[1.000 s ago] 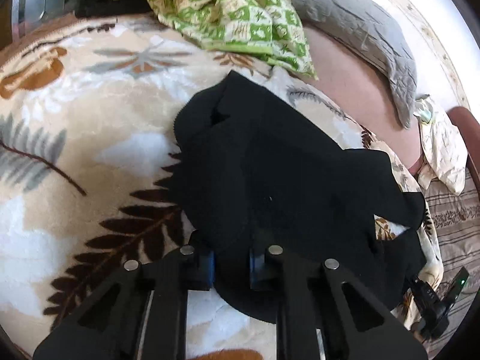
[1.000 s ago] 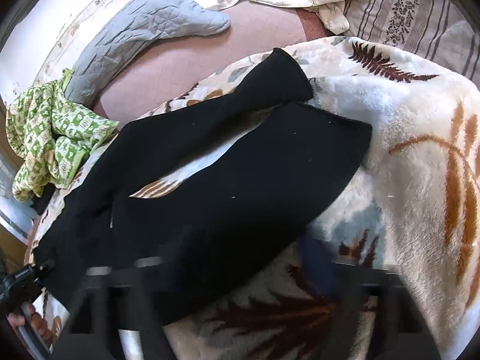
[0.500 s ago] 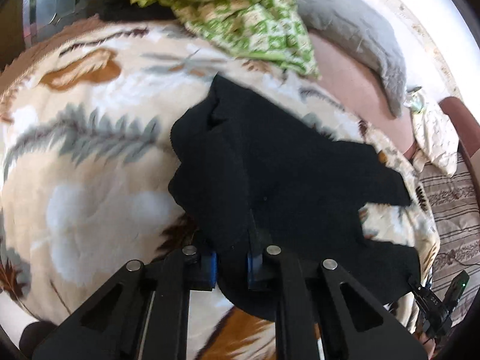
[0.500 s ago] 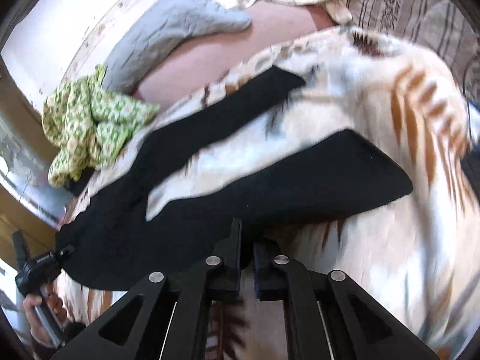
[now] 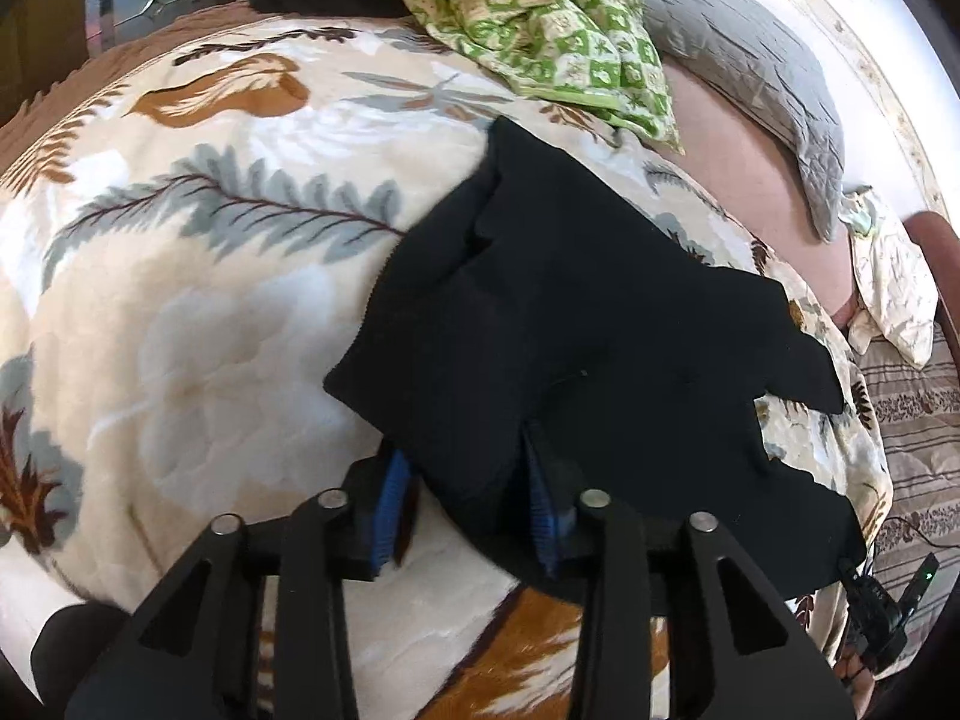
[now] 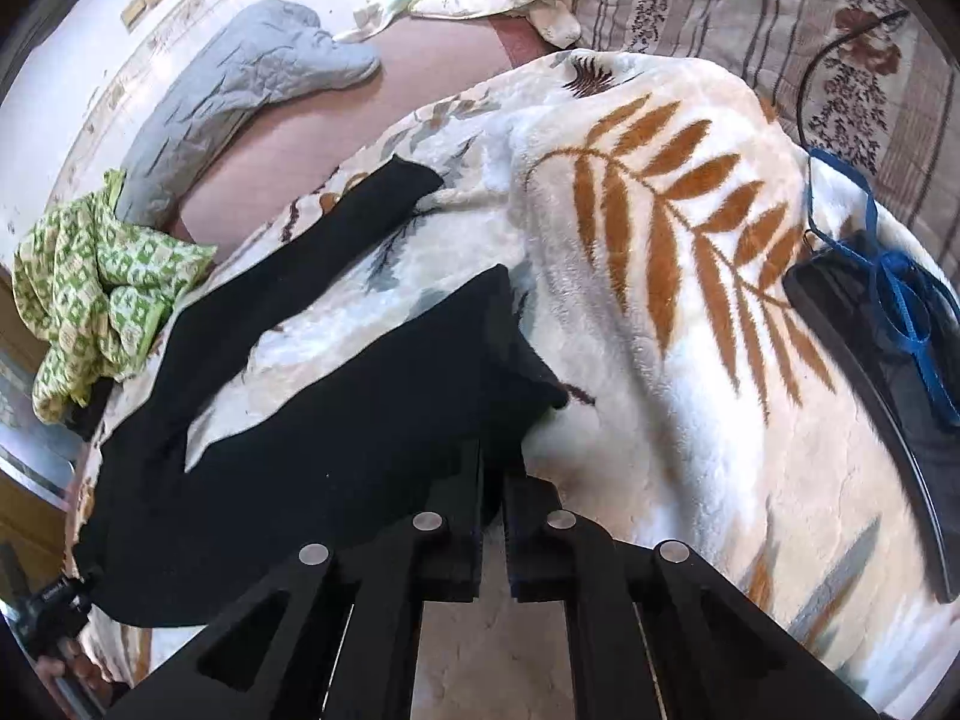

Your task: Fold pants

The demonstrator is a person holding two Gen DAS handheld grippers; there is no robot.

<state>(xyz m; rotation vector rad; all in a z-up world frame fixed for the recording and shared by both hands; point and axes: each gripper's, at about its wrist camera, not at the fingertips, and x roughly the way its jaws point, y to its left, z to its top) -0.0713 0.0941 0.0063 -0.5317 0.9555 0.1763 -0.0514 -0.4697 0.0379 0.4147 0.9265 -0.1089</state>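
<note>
Black pants (image 5: 570, 312) lie spread on a cream blanket (image 5: 210, 300) with a leaf print. My left gripper (image 5: 465, 480) is at the waist end. Its jaws are opening, and a fold of the waist still sits loosely between the blue pads (image 5: 390, 498). In the right wrist view the pants (image 6: 330, 432) run off to the left, their two legs apart. The right gripper (image 6: 495, 468) is shut on the hem of the nearer leg. The farther leg (image 6: 384, 192) lies flat on the blanket (image 6: 660, 360).
A green patterned cloth (image 5: 540, 18) and a grey quilted pillow (image 5: 750, 60) lie at the far side of the bed. A black flat object with a blue cord (image 6: 870, 330) rests on the blanket to the right. A striped bedsheet (image 6: 780, 30) lies beyond.
The left jaws, shut on the waist before, have spread apart. Both grippers have shifted across the blanket, and the right one has stayed shut on the leg hem since half a second ago.
</note>
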